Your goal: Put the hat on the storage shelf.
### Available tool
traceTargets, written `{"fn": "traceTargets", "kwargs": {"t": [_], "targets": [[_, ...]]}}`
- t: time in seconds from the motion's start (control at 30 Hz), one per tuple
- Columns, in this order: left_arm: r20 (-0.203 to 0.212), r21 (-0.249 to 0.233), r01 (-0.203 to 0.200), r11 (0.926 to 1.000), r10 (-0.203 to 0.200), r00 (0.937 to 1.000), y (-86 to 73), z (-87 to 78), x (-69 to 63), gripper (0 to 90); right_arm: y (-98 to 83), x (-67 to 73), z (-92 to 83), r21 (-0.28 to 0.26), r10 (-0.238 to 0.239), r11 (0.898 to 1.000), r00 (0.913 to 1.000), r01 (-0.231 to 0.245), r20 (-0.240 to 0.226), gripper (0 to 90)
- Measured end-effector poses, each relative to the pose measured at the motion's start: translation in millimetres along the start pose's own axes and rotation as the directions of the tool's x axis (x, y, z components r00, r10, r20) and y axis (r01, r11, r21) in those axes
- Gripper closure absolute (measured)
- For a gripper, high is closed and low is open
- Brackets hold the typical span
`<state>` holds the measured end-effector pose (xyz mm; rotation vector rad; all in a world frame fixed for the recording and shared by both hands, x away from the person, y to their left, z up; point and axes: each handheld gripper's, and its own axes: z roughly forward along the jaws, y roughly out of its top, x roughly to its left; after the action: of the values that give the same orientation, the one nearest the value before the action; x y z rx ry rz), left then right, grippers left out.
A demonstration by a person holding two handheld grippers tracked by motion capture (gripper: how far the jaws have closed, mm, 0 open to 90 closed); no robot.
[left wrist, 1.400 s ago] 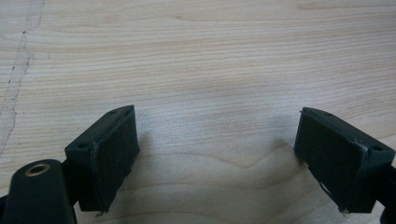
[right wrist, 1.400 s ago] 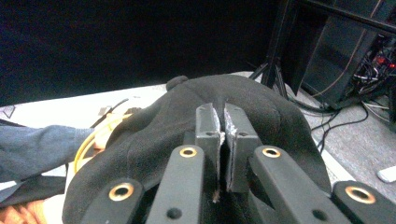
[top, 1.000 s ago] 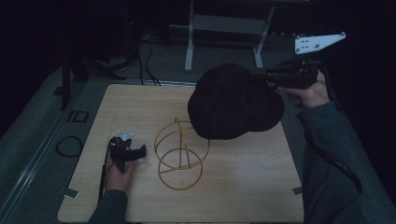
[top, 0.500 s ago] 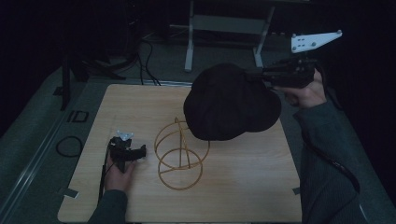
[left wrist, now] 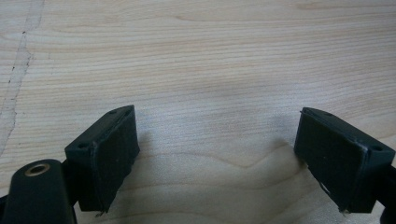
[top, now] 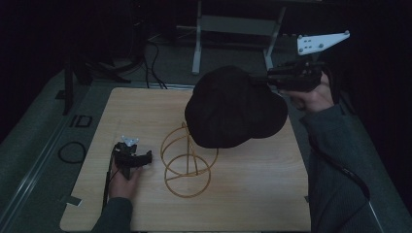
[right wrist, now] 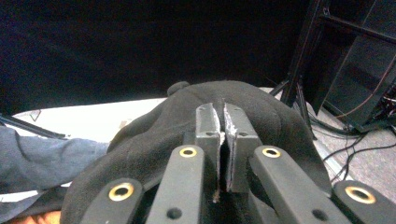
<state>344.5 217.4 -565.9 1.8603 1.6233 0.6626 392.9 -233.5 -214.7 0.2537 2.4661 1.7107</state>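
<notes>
- The black hat [top: 233,109] hangs in the air above the far right part of the wooden table [top: 272,194], its lower edge just over the top of the gold wire stand [top: 187,160], which sits near the middle of the board.
- The right gripper [top: 260,80] has the hat pinched at its far right edge; in the right gripper view the jaws are pressed almost together with the fabric [right wrist: 261,116] bunched around them.
- The left gripper [top: 143,158] rests on the table just left of the stand, jaws wide apart and empty, only bare wood [left wrist: 210,70] between them.
- To my eye this is the carrying step: the hat is lifted and on its way to the stand, not yet seated.
- Next I'd expect it needs shifting left and toward the near side until its crown centres over the wire dome, then lowering before the jaws let go.
- The stand looks light, so it might tip; the idle left gripper could steady it.
</notes>
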Motion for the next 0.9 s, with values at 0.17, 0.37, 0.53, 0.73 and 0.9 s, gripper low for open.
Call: {"fn": "traceTargets", "kwargs": {"t": [0.17, 0.37, 0.53, 0.73, 0.9], "targets": [[0.000, 0.002, -0.002, 1.0000, 0.002, 1.0000, 0.0, -0.1, 0.2, 13.2, 1.0, 0.6, 4.3, -0.011, 0.000, 1.000, 1.0000, 0.000, -0.010, 86.0], [0.000, 0.002, -0.002, 1.0000, 0.002, 1.0000, 0.0, -0.1, 0.1, 13.2, 2.0, 1.0, 6.3, -0.027, 0.001, 1.000, 0.9997, -0.002, -0.024, 86.0], [0.000, 0.002, -0.002, 1.0000, 0.002, 1.0000, 0.0, -0.1, 0.1, 13.2, 3.1, 2.4, 6.6, -0.040, -0.001, 0.999, 0.9995, 0.000, -0.031, 86.0], [0.000, 0.001, -0.002, 1.0000, 0.002, 1.0000, 0.0, 0.0, 0.1, 13.2, 6.4, 5.2, 8.1, -0.064, -0.009, 0.998, 0.9988, 0.006, -0.048, 86.0], [0.000, 0.001, -0.002, 1.0000, 0.002, 1.0000, 0.0, 0.0, 0.1, 13.2, 6.9, 7.1, 9.8, -0.082, -0.013, 0.997, 0.9981, 0.008, -0.060, 86.0]]}}
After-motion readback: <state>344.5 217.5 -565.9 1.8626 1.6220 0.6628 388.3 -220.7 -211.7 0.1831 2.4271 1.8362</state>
